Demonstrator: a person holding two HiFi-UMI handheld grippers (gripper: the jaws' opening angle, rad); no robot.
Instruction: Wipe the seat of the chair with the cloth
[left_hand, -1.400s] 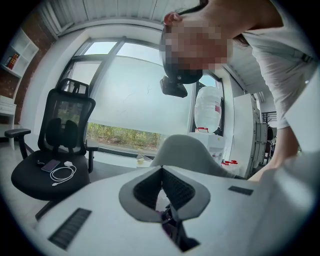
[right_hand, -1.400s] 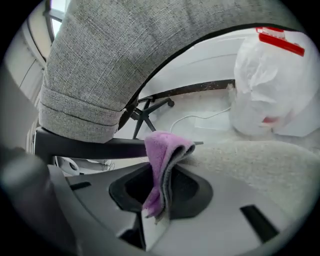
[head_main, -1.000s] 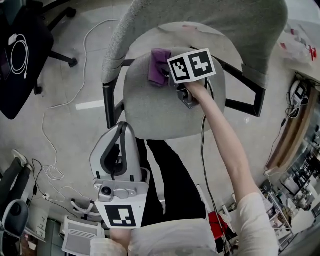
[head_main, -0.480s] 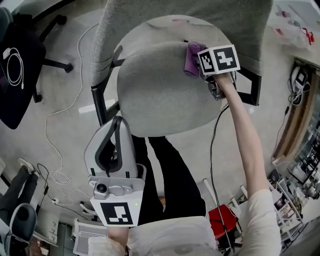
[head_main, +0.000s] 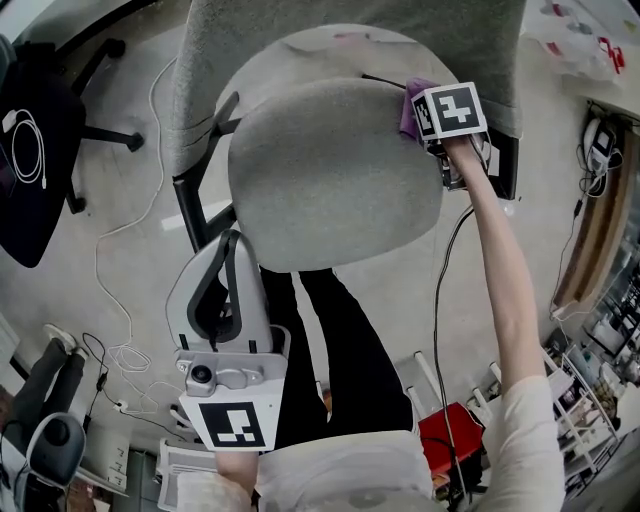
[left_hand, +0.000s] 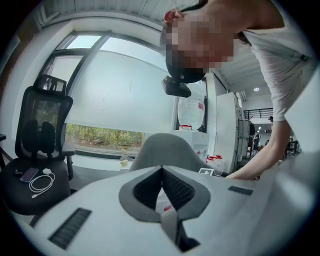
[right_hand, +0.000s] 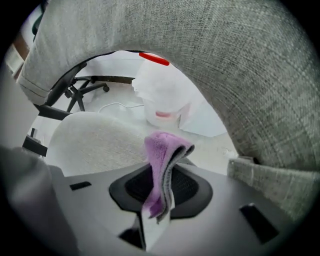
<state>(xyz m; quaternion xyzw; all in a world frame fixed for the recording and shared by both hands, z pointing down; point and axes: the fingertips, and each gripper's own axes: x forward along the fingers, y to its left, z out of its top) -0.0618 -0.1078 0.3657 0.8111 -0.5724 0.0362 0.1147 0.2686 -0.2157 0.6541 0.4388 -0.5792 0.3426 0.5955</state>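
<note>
Right gripper: jaws clamped on purple folded cloth; the cloth stands up out of the pads, top edge flopped over to the R.
Cloth spot: in head view the cloth sits at rear-R rim of the rounded grey fabric chair seat, just beside the gripper's marker cube, under the curved grey fabric backrest. Touching the seat or not: can't tell.
Right arm: bare, stretched fwd along the seat's R side.
Left gripper: jaws narrow, tips together, nothing btwn the pads.
Left gripper spot: head view has it low, near the seat's front edge, over the person's dark trousers, well apart from the cloth.
Beyond backrest (right gripper view): white plastic bag w/ red strip on the floor.
Side: black office chair w/ coiled white cable on its seat.
Floor: thin white cord trailing L of the grey chair.
</note>
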